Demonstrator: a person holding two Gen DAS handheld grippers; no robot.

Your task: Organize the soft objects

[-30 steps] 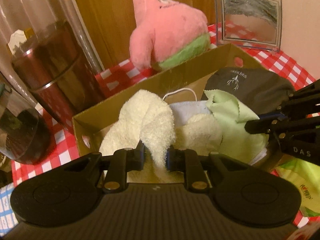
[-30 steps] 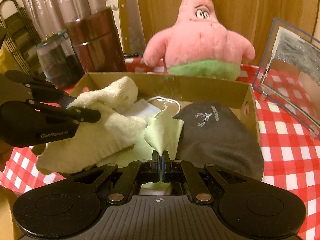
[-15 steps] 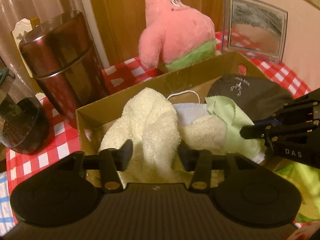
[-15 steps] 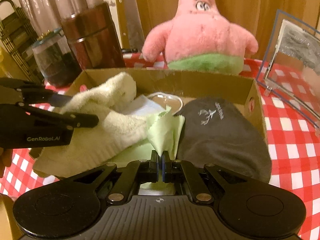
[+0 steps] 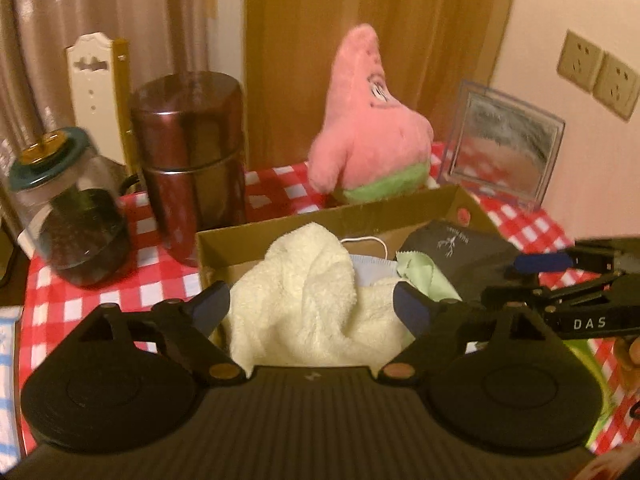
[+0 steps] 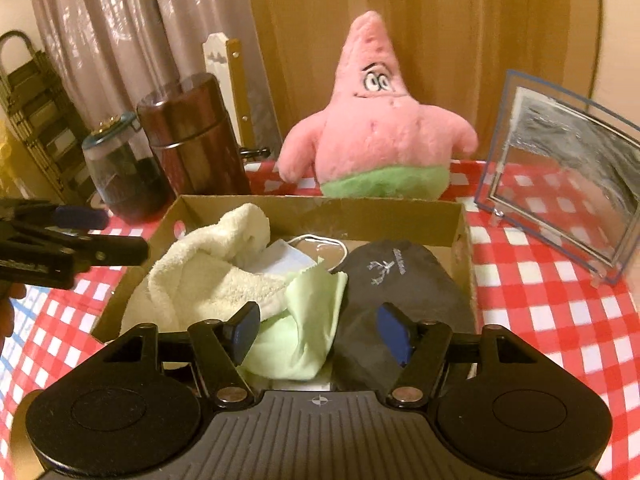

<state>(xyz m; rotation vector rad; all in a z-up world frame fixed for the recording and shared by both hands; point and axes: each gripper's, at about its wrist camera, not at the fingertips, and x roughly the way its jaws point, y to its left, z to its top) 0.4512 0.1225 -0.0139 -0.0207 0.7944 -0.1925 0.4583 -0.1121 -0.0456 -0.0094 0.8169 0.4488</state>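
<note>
White letters "DAS" — on the black right tool [image 5: 560, 280], dark pouch [image 6: 400, 292] print — unreadable

cream towel [image 5: 308, 300] | green cloth [image 6: 304, 320] | dark pouch [image 6: 400, 280] (all in box [image 6: 320, 210])

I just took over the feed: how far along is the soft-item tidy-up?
Done: cream towel, green cloth, face mask and dark pouch lie in the cardboard box. In hand: nothing; left gripper and right gripper are opening, pads clear. Left: pink plush stands behind the box.
</note>
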